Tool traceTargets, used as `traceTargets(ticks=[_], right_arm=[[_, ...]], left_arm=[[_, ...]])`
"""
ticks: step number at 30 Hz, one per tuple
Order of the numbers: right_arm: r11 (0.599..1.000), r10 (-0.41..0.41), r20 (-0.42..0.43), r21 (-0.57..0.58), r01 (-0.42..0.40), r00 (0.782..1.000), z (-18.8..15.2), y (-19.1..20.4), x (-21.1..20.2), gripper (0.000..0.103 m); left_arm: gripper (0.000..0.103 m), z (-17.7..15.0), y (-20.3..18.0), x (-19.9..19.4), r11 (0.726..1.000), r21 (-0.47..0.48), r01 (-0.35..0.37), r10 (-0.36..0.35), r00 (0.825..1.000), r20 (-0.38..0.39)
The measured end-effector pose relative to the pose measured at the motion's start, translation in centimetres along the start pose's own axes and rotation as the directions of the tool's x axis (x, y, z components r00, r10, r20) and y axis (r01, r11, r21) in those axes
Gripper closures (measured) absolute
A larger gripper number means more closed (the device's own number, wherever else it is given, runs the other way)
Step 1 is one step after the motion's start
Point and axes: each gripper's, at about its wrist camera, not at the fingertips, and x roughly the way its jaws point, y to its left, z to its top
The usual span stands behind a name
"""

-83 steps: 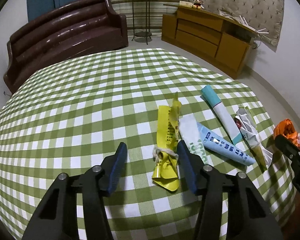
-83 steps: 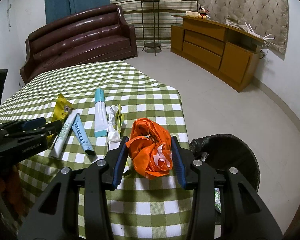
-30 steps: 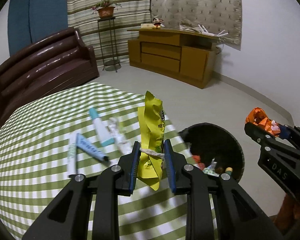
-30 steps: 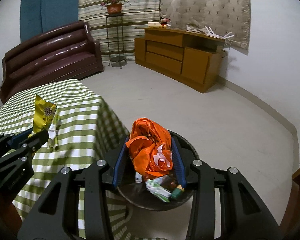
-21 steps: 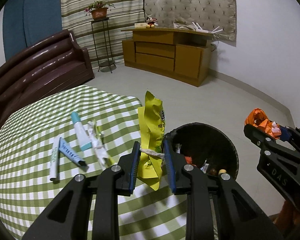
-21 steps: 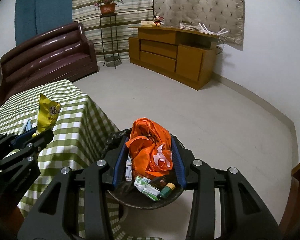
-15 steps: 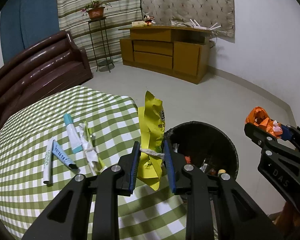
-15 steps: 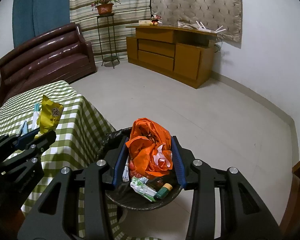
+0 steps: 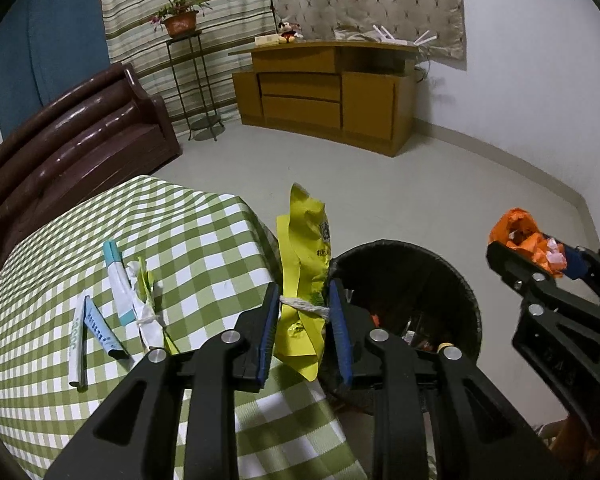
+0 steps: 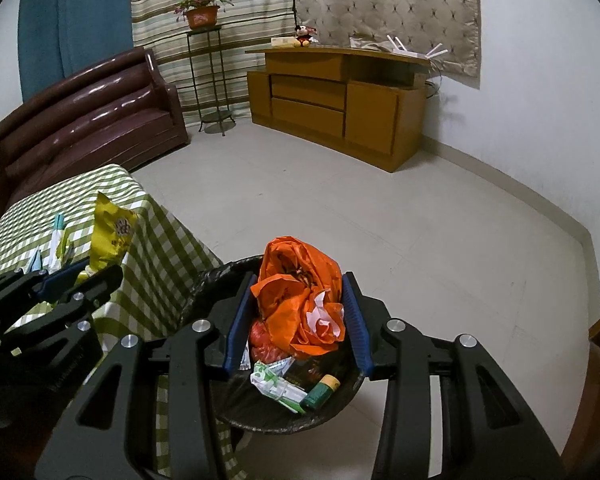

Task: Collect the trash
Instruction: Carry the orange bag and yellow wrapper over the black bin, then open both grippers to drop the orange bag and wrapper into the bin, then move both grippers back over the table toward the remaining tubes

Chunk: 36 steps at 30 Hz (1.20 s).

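Cataloguing hazards, one view after another.

Left wrist view, left gripper (image 9: 304,322): jaws have just been opening; yellow wrapper (image 9: 302,276) stands upright between them, tied with string, pads barely on it or just clear.
Left wrist view, position: wrapper hangs over the counter (image 9: 204,240) corner, beside the bin (image 9: 466,292) rim, not squarely above the opening.
Left wrist view, risk: a release here could drop it on the counter edge or floor.
Left wrist view, remaining: tubes (image 9: 116,280) and another wrapper near the counter's left edge, uncollected.

Right wrist view, right gripper (image 10: 296,326): narrow, clamped on orange bag (image 10: 296,300).
Right wrist view, position: directly over the bin, already holding litter.
Right wrist view, risk: the light, crumpled bag may cling to a pad or catch the rim.
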Motion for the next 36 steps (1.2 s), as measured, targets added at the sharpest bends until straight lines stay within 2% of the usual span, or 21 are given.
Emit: traceTargets(ticks=[2, 5, 11, 23, 30, 36], right_arm=[[1.0, -0.004, -0.002, 0.008, 0.004, 1.0, 0.1, -0.4, 0.2, 0.06], [1.0, -0.007, 0.001, 0.016, 0.007, 1.0, 0.0, -0.6, 0.1, 0.053], [1.0, -0.011, 0.001, 0.02, 0.011, 1.0, -0.1, -0.9, 0.1, 0.053], [1.0, 0.014, -0.004, 0.014, -0.014, 1.0, 0.0, 0.2, -0.7, 0.053], [0.997, 0.07, -0.013, -0.028, -0.07, 0.997, -0.1, 3.6, -1.1, 0.053], [0.989, 0.129, -0.022, -0.072, -0.13, 0.991, 0.2, 7.1, -1.2, 0.053]], left_arm=[[0.061, 0.4, -0.3, 0.4, 1.0, -0.007, 0.003, -0.003, 1.0, -0.008], [0.053, 0.2, -0.1, 0.6, 1.0, -0.012, -0.001, 0.0, 1.0, -0.012], [0.045, 0.2, 0.3, 0.6, 1.0, -0.027, -0.007, 0.006, 1.0, -0.012], [0.044, -1.1, 2.8, -1.2, 0.998, -0.051, -0.023, 0.023, 1.0, -0.002], [0.041, -2.2, 6.0, -2.5, 0.994, -0.087, -0.064, 0.064, 0.998, -0.01], [0.04, -3.8, 9.6, -3.6, 0.983, -0.132, -0.128, 0.126, 0.992, -0.021]])
